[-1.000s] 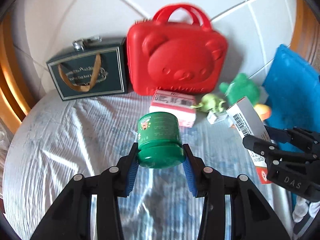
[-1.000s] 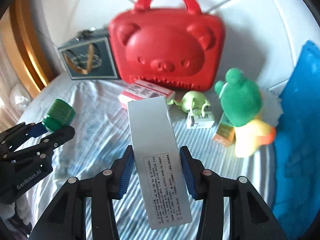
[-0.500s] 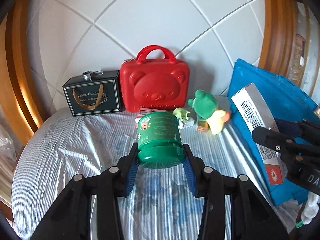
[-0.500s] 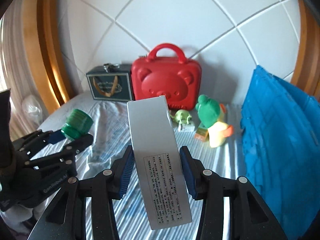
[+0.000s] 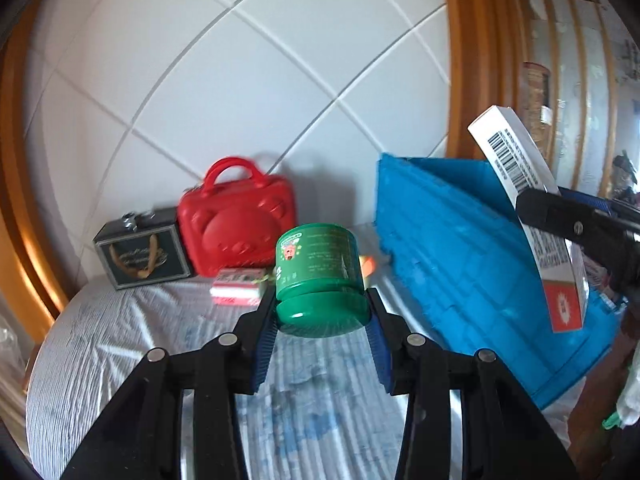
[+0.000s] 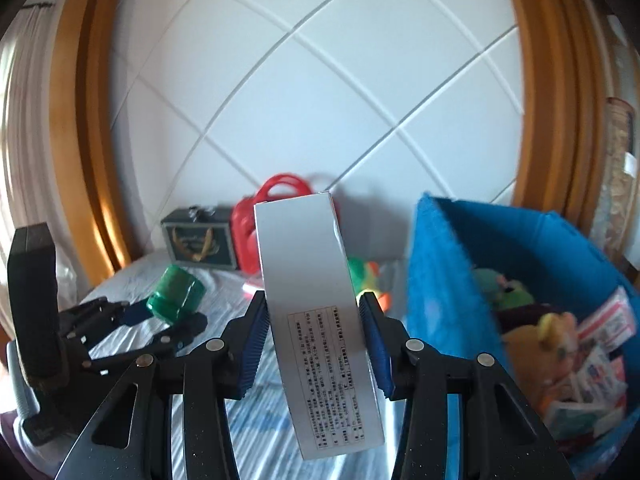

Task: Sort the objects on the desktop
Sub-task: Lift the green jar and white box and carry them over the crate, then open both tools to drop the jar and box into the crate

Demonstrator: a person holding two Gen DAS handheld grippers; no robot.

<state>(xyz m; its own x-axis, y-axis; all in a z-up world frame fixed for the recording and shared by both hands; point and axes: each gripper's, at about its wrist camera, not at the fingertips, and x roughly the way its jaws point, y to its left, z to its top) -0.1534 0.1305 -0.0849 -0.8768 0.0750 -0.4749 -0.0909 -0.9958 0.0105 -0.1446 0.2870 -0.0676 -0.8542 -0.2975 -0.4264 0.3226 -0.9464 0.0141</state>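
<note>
Left gripper (image 5: pixel 322 320) clamping a squat green plastic jar (image 5: pixel 320 276) by its lid, blue pads pressing on both sides; right gripper (image 6: pixel 314 336) gripping a tall white cardboard box (image 6: pixel 316 320) with printed text, pads tight on its long faces. Both now being carried higher and further back than a second ago, with the jar and box unchanged in their grips. Showing far more of the white quilted headboard (image 5: pixel 240 80) and its wooden frame (image 6: pixel 80 120) than before. Sitting much smaller and further off now on the striped bedsheet (image 5: pixel 120 340): red bear-faced plastic case (image 5: pixel 236 232), dark green gift box (image 5: pixel 140 252), small pink and white carton (image 5: pixel 236 290). Looming larger at the right: blue fabric bin (image 6: pixel 460 280), its inside now coming into the right wrist view, holding plush toys (image 6: pixel 552 340) and packets (image 6: pixel 600 376). Green plush frog (image 6: pixel 362 276) peeking out behind the white box.
</note>
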